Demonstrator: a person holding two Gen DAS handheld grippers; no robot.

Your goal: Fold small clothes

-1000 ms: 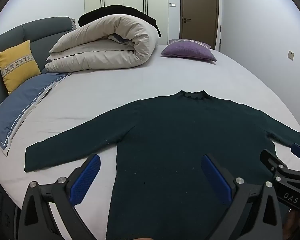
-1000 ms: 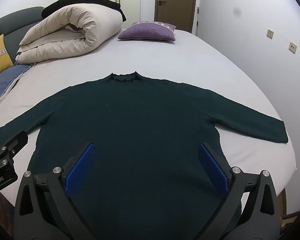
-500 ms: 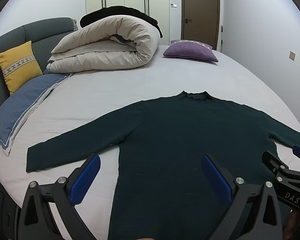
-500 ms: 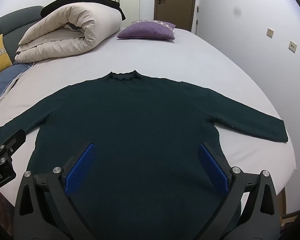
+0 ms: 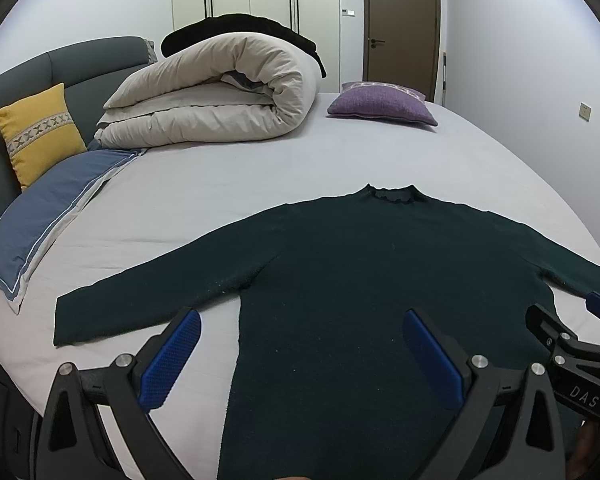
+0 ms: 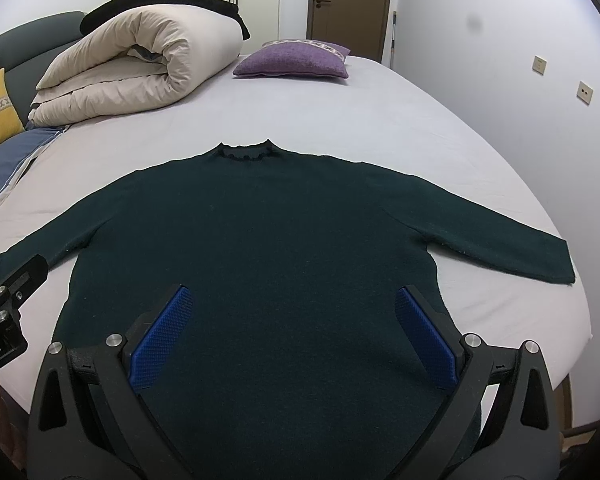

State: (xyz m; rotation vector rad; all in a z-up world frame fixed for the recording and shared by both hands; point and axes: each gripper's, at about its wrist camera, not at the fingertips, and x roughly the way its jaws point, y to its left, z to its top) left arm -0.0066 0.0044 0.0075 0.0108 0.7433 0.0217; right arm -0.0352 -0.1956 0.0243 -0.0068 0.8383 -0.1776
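A dark green sweater (image 5: 372, 264) (image 6: 268, 224) lies flat on the bed, collar away from me and both sleeves spread out to the sides. My left gripper (image 5: 300, 332) hovers above its lower left side, open, with nothing between its blue pads. My right gripper (image 6: 290, 312) hangs over the lower middle of the sweater, also open and holding nothing. The right gripper's fingers (image 5: 556, 332) show at the right edge of the left wrist view, and the left gripper's body (image 6: 4, 312) at the left edge of the right wrist view. The sweater's hem is hidden below both views.
The bed (image 5: 204, 184) has a pale grey sheet. A rolled beige duvet (image 5: 220, 100) with a black garment on it lies at the back left. A purple cushion (image 5: 380, 104), a yellow cushion (image 5: 40, 132) and a blue pillow (image 5: 48, 216) surround it. The bed edge (image 6: 580, 300) is close on the right.
Both views have shifted only slightly; the sweater sits a touch lower in the left wrist view. Both grippers stay open and the sweater lies as before.
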